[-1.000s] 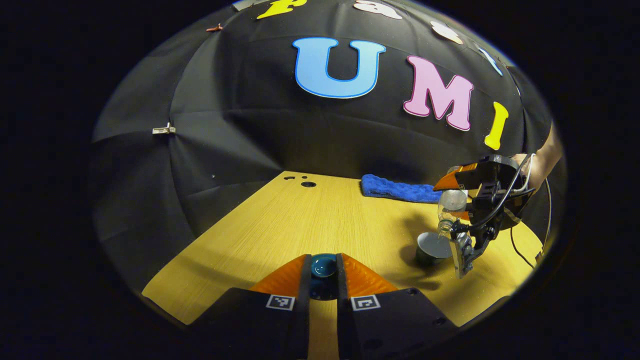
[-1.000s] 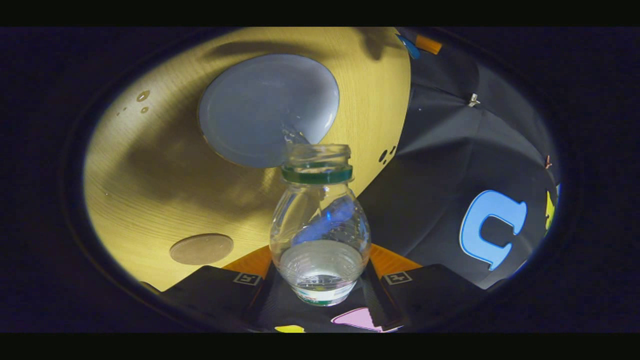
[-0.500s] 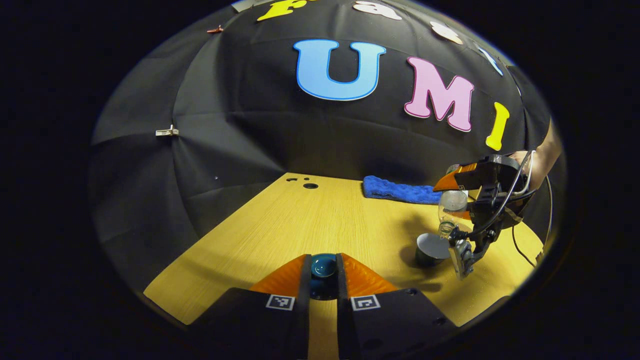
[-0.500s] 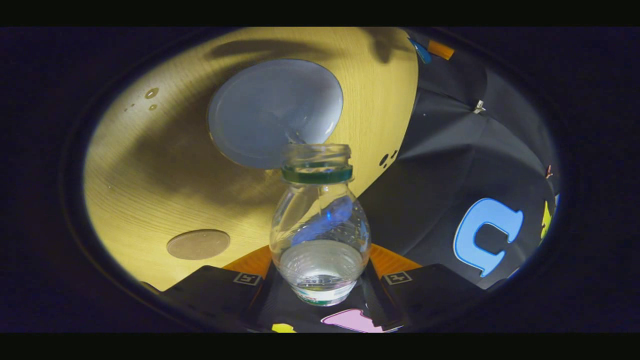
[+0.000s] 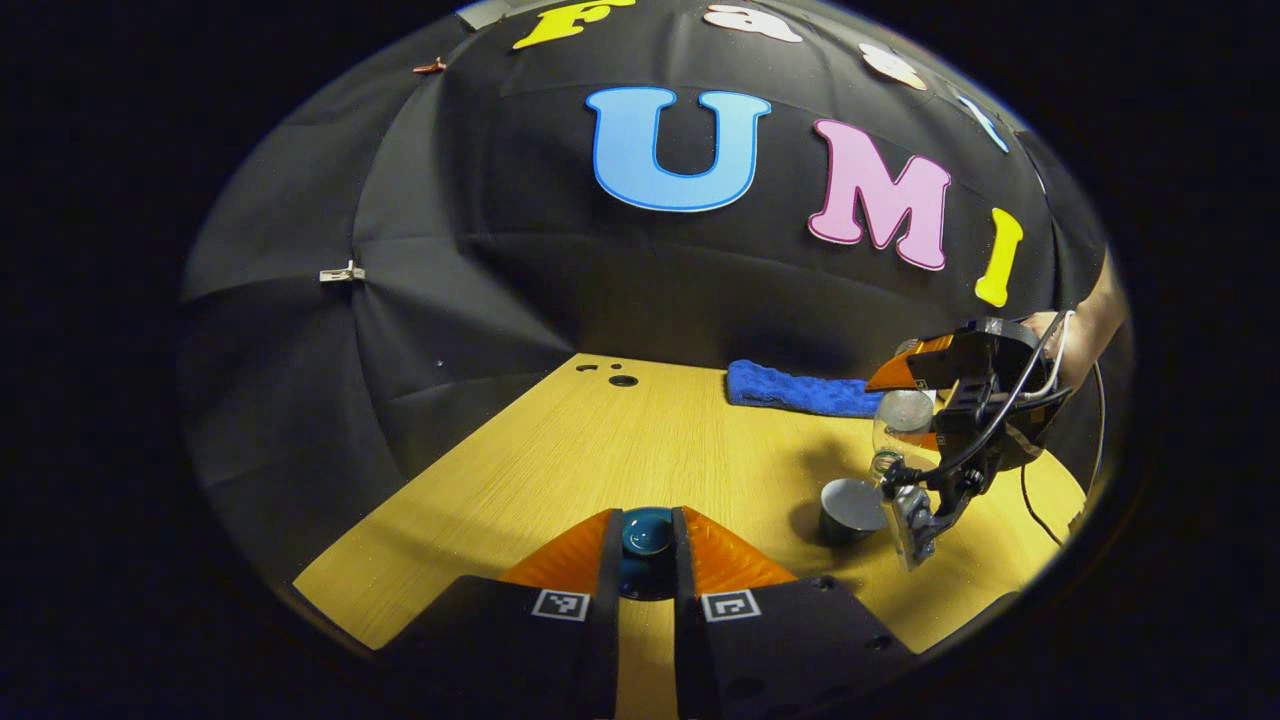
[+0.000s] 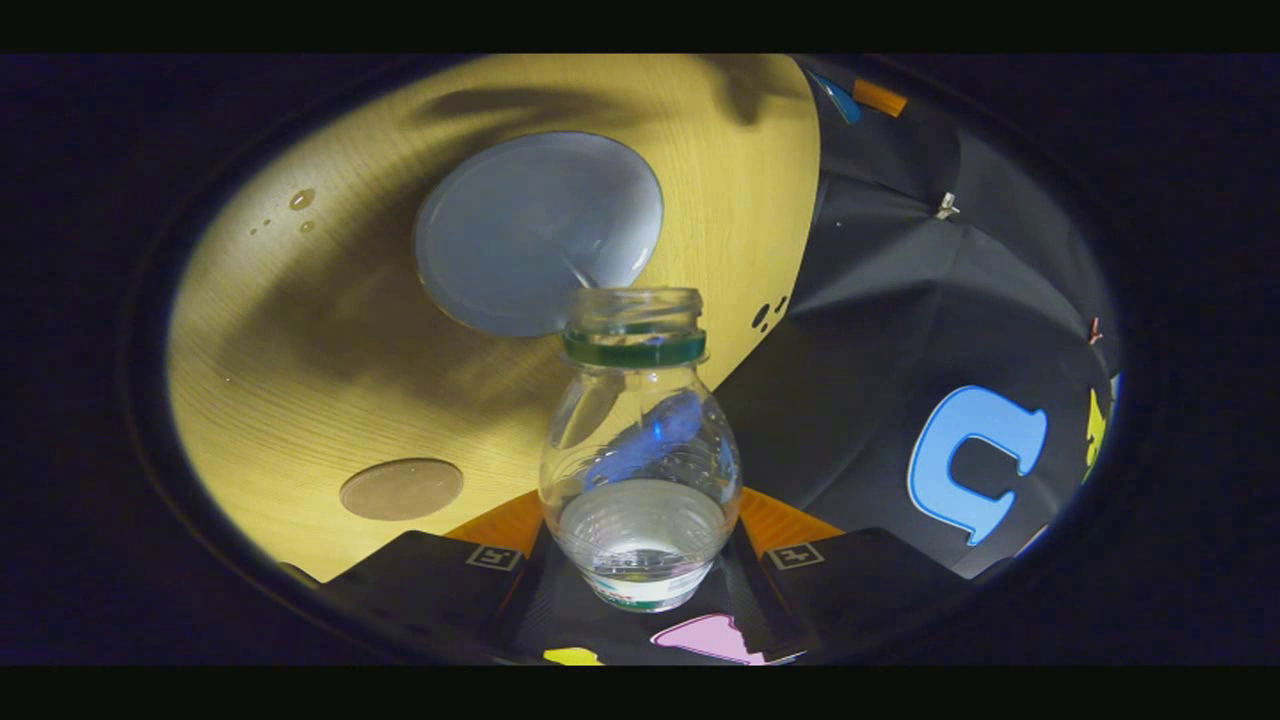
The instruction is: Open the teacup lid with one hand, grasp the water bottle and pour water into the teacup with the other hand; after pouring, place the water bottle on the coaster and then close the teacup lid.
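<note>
Clear water bottle [image 6: 640, 450] clamped in right tool [image 6: 640, 560], label unreadable; left tool [image 5: 647, 545] grips teacup lid [image 5: 647, 532].

The wooden table [image 5: 600, 440] lies bare from its left edge to the middle, open for passage. On its right, the teacup [image 5: 850, 508] stands with the right gripper [image 5: 925, 405] and its tilted water bottle [image 5: 900, 420] just above, blocking that side. A blue cloth [image 5: 795, 388] lies along the back edge. In the right gripper view, the coaster [image 6: 402, 488] sits apart from the teacup, with bare wood between the 2.

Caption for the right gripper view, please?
Hand-held gripper tips open bottle over teacup; coaster waits on table.
</note>
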The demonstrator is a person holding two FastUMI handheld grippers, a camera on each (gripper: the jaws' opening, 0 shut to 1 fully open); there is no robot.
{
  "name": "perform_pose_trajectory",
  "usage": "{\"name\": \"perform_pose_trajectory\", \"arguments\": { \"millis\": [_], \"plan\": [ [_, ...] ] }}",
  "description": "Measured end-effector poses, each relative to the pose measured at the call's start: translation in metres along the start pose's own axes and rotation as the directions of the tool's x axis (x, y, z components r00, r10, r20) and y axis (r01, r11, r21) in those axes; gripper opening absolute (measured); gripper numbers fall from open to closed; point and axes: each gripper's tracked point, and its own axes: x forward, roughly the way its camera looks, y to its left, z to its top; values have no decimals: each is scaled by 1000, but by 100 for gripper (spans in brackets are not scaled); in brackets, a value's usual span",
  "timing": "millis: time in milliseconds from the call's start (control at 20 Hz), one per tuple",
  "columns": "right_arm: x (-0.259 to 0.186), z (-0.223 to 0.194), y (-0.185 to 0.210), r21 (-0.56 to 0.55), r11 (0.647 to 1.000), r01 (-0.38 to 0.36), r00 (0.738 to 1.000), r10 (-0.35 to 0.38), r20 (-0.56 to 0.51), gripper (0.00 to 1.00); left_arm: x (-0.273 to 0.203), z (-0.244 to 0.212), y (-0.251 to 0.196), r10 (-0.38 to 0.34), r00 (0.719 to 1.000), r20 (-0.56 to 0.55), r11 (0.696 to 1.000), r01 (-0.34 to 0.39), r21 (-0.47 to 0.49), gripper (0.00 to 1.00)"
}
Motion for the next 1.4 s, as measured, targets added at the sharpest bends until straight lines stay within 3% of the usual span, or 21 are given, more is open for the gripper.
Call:
{"name": "perform_pose_trajectory", "arguments": {
  "millis": [100, 200, 250, 350, 450, 600, 850, 900, 1050, 1150, 1400],
  "plan": [
    [-2, -5, 5, 97, 995, -23, 1000, 25, -17, 76, -1, 5, -2, 7, 1000, -3, 1000, -7, 3, 23],
    [-9, -12, 8, 223, 973, -52, 998, 61, -31, 73, -4, 17, -3, 15, 1000, 3, 1000, -15, 11, 26],
    [-15, -15, 7, 286, 956, -58, 997, 71, -35, 73, -6, 23, -4, 19, 1000, 9, 1000, -19, 18, 23],
    [-20, -23, 6, 430, 899, -88, 992, 118, -43, 73, -7, 35, -7, 21, 1000, 17, 999, -22, 31, 23],
    [-21, -35, 6, 573, 813, -107, 985, 163, -48, 73, -9, 46, -14, 18, 1000, 20, 999, -19, 38, 27],
    [-27, -60, -1, 765, 638, -80, 980, 190, -56, 73, -6, 63, -26, 13, 1000, 23, 998, -15, 67, 27],
    [-14, -95, -3, 972, 221, -77, 969, 245, 21, 73, 1, 83, -51, -15, 1000, 27, 997, 13, 77, 26],
    [-14, -99, -3, 988, 142, -67, 972, 233, 33, 73, 3, 83, -56, -20, 1000, 24, 996, 18, 85, 23],
    [-17, -106, -9, 995, -89, -53, 988, 140, 65, 73, 11, 84, -73, -45, 999, 10, 997, 45, 69, 27],
    [-21, -110, -9, 981, -185, -61, 994, 82, 77, 74, 18, 82, -82, -57, 998, 10, 997, 57, 44, 27],
    [-11, -115, 6, 933, -355, -61, 998, -29, 54, 75, 34, 69, -96, -63, 998, 4, 998, 63, -8, 23]
  ]
}}
